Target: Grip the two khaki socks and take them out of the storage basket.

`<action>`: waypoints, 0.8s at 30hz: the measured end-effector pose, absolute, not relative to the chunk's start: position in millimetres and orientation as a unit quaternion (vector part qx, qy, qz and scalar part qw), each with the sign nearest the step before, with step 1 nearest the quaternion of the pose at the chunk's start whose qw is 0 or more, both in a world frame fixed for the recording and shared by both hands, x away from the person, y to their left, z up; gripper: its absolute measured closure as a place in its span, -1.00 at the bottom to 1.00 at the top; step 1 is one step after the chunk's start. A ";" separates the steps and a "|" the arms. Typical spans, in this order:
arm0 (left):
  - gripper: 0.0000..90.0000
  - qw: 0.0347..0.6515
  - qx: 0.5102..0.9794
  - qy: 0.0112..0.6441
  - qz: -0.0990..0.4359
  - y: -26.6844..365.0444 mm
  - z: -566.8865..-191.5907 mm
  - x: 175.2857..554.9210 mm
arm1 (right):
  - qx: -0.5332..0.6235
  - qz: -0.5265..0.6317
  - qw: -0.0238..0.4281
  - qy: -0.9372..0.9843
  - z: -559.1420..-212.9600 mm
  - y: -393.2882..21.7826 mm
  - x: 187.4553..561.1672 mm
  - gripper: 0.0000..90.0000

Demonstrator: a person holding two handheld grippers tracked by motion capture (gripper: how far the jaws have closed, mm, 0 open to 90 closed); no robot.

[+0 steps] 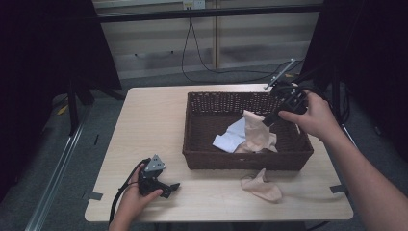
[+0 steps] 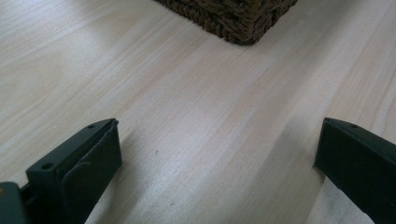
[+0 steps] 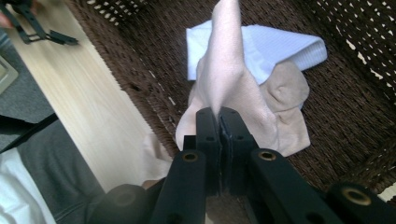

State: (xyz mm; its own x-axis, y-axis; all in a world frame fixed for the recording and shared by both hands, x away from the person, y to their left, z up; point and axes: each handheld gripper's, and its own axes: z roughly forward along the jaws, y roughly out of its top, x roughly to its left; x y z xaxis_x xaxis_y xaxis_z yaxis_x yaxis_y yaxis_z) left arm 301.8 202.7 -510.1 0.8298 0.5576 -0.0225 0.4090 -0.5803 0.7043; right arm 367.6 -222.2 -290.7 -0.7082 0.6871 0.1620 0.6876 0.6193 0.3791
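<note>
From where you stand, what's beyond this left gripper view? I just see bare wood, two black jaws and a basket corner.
Observer: The right gripper is shut on a beige sock, lifting it over the wicker basket.
Operator: Anything else in the basket?
Observer: A light blue cloth lies partly under that sock.
Operator: And on the table?
Observer: A second beige sock lies on the table, just in front of the basket.
</note>
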 end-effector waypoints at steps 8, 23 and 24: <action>-1.00 0.367 0.884 0.272 0.103 202.9 -510.0 302.0 | -0.381 -0.213 0.001 -0.900 -276.4 -224.1 363.0 0.94; -1.00 0.367 0.884 0.272 0.103 202.8 -510.0 302.0 | -0.381 -0.215 0.000 -0.899 -254.5 -230.1 357.1 0.94; -1.00 0.367 0.884 0.272 0.103 202.8 -510.0 302.0 | -0.379 -0.216 0.001 -0.900 -253.5 -229.5 355.7 0.94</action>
